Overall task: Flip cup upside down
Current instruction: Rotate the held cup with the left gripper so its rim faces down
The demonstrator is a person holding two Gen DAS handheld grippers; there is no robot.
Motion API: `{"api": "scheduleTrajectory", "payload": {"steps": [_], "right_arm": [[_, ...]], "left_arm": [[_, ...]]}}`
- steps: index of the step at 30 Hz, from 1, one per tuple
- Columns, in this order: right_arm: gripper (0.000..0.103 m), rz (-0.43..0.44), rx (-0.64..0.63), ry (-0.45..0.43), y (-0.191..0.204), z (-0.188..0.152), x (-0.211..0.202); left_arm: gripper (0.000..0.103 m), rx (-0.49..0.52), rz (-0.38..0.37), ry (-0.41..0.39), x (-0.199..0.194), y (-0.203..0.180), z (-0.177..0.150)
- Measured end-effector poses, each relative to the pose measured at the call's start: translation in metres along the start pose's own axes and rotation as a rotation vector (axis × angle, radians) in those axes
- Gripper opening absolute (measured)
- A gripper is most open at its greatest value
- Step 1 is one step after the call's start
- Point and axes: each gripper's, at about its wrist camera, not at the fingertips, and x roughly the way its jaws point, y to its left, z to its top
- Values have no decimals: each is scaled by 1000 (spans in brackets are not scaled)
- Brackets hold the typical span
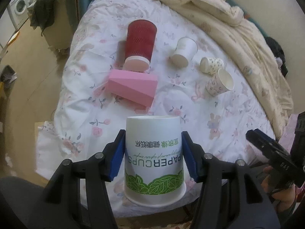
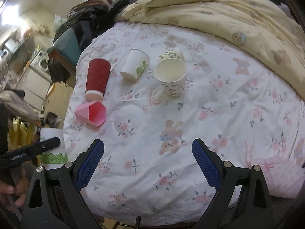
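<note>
My left gripper (image 1: 153,155) is shut on a white paper cup (image 1: 153,158) with green leaves and "PAPER CUPS" print. The print reads upside down; the cup's base points away and its rim is toward the camera. It also shows at the left edge of the right wrist view (image 2: 52,147), beside the bed's edge. My right gripper (image 2: 148,164) is open and empty above the floral sheet (image 2: 219,118); part of it shows in the left wrist view (image 1: 270,148).
On the bed lie a red ribbed cup (image 1: 140,45), a pink faceted cup (image 1: 132,87), a white cup (image 1: 184,52) and two small patterned cups (image 1: 219,81), (image 1: 211,64). A cream quilt (image 2: 219,9) is heaped behind. The floor and a washing machine (image 1: 19,7) are left.
</note>
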Motion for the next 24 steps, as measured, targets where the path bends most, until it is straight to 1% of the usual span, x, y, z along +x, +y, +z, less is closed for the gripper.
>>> {"api": "scheduleTrajectory", "payload": {"steps": [3, 4, 5, 6, 7, 9, 11, 13, 16, 17, 19, 21, 24], "right_arm": [[96, -15, -13, 20, 5, -2, 8], [96, -21, -14, 28, 7, -3, 11], [96, -28, -15, 35, 7, -4, 14], [96, -35, -18, 40, 8, -4, 16], [96, -40, -22, 43, 9, -5, 17], [96, -48, -37, 48, 10, -6, 20], [96, -37, -50, 55, 13, -6, 21], [96, 15, -58, 76, 17, -7, 24], [96, 145, -85, 110, 30, -10, 26], [96, 203, -103, 131, 37, -12, 27], [96, 279, -131, 160, 47, -16, 29], [96, 330, -166, 190, 59, -21, 31], [96, 363, -202, 215, 70, -26, 34]], "left_arm": [[53, -27, -54, -41, 12, 9, -6], [53, -36, -56, -39, 17, 10, -8], [53, -61, -51, -17, 23, 13, -9], [53, -79, -65, -1, 26, 14, -10], [53, -83, -82, 4, 26, 14, -9], [53, -71, -84, -5, 24, 13, -7], [53, -75, -107, -3, 25, 12, -6], [53, -76, -128, 3, 25, 10, -7], [53, -60, -141, -6, 22, 4, -7], [53, -53, -144, -10, 21, 2, -7], [53, -41, -147, -8, 22, -1, -8], [53, -36, -160, -6, 22, -4, -9], [53, -26, -186, -16, 18, -7, -9]]}}
